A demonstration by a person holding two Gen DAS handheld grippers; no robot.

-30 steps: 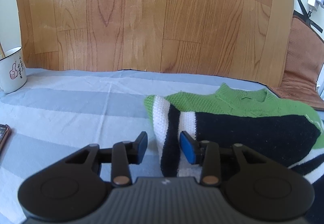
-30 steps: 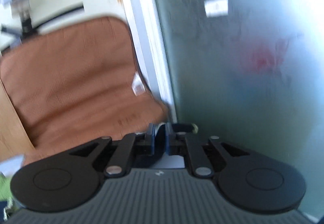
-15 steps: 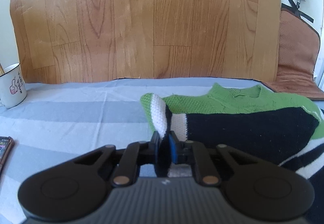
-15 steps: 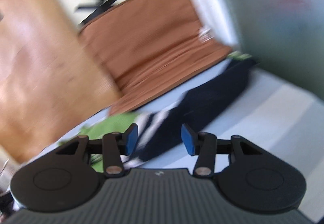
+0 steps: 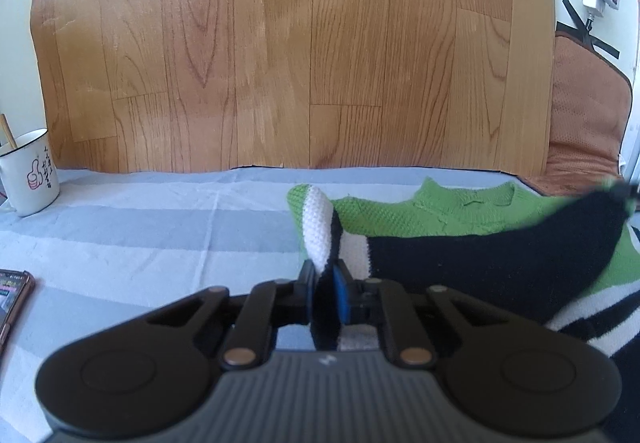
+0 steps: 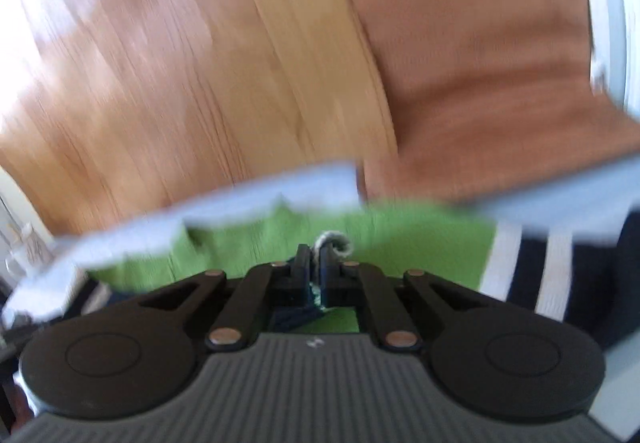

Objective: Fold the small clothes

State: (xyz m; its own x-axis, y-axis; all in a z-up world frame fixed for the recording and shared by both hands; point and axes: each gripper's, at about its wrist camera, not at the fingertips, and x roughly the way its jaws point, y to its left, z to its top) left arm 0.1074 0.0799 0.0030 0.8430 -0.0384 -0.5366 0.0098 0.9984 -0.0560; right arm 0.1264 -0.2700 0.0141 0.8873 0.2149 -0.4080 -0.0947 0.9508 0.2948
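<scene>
The sweater [image 5: 460, 259], a small knit in green, black and white, lies on the striped grey cloth [image 5: 140, 235] straight ahead of the left claw [image 5: 324, 293] and stretches away to that claw's right. It looks soft, thick and light, a loose chunky knit that should sag and stretch between two holds and will not keep a crease by itself, though the rough yarn should not slip from the pads. The left claw is closed on a bunched edge, white and black bands standing up between its fingers. The right claw [image 6: 314, 269] also looks pinched tight, with a scrap of dark and pale knit caught between its fingers and green knit just beyond them, though that view is blurred. Edges and corners seem the sensible places to take hold, since a pinch in the middle would only raise a tent. The long axis runs across the left claw's view, from the held edge out to a dark lifted corner [image 5: 612, 199] far to its right; the collar [image 5: 472, 195] sits on the far side, toward the wooden board [image 5: 280, 43], so the neck points away from the claw. A mug [image 5: 30, 171] stands well off to the left claw's left, and a phone [image 5: 12, 295] lies nearer on that side.
</scene>
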